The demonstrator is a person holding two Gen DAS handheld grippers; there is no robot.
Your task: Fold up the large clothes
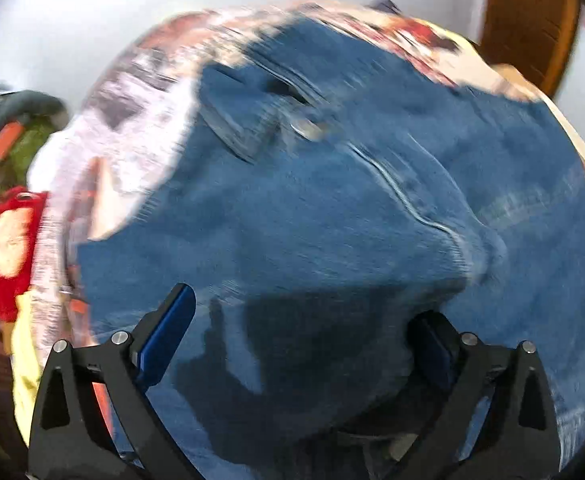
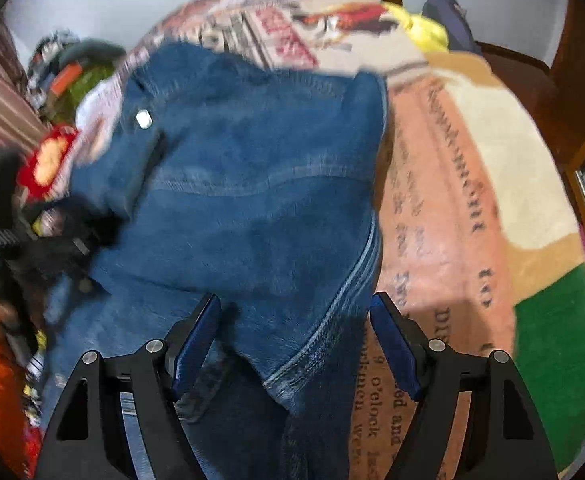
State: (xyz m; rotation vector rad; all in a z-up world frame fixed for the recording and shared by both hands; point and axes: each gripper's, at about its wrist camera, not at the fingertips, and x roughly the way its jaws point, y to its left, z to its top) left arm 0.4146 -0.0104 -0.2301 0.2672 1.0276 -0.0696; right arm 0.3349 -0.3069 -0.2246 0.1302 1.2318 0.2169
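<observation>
A pair of blue denim jeans [image 1: 332,208] lies spread over a printed blanket; both views are motion-blurred. In the left wrist view my left gripper [image 1: 304,320] is open, its blue-padded fingers wide apart just above the denim, with its shadow on the cloth. In the right wrist view the jeans [image 2: 244,184] show a metal button [image 2: 143,119] at upper left and a seamed edge running down the right side. My right gripper [image 2: 294,308] is open, its fingers straddling that seamed edge without closing on it.
The printed blanket [image 2: 444,200] with text covers the bed; a green patch [image 2: 556,352] is at right. A pile of clothes, red [image 1: 8,248] and green [image 1: 24,148], sits at left. A wooden headboard [image 2: 532,92] and white wall stand behind.
</observation>
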